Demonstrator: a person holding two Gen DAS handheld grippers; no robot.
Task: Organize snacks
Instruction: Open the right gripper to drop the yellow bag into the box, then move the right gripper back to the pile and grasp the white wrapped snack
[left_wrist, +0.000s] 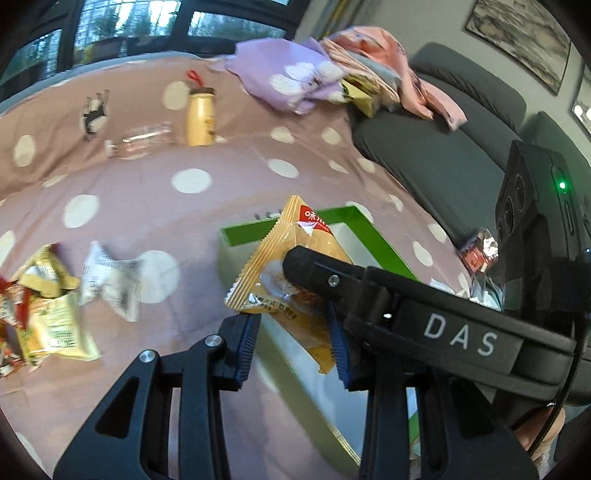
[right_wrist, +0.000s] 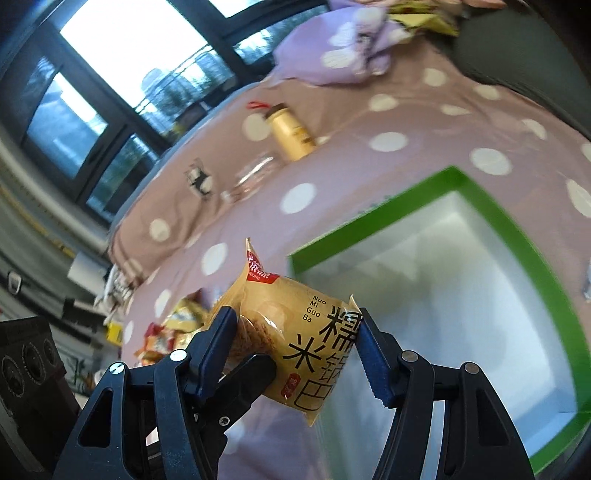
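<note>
The left tool (left_wrist: 295, 328) pinches an orange snack packet (left_wrist: 295, 266) between its blue pads, the packet's serrated edge standing up toward twelve o'clock. In the left wrist view, a finger of the right tool crosses over that same packet from three o'clock, its tip lying on the wrapper.

In the right wrist view, the right tool (right_wrist: 299, 339) holds the glutinous rice cracker packet (right_wrist: 295, 332), printed "Nuo Mi Guo Ba", with both pads touching its sides. A black finger of the other tool reaches in from seven o'clock and touches the wrapper's lower left. Whether both views show one packet held by both tools cannot be told for certain, though it looks so.

The packet hangs above the near corner of a green-rimmed box (right_wrist: 517, 229) with a white inside, which sits on a pink bed cover with white dots (left_wrist: 166, 206).

At nine o'clock in the left view lies a loose heap of snack wrappers (left_wrist: 48, 314), yellow, white and red. Toward eleven o'clock stands a tan bottle with a brown cap (left_wrist: 200, 118), with a clear bottle (left_wrist: 144, 140) lying on its side just beside it. A lilac cloth bag (left_wrist: 288, 77) rests at twelve o'clock, next to a grey sofa (left_wrist: 443, 155).
</note>
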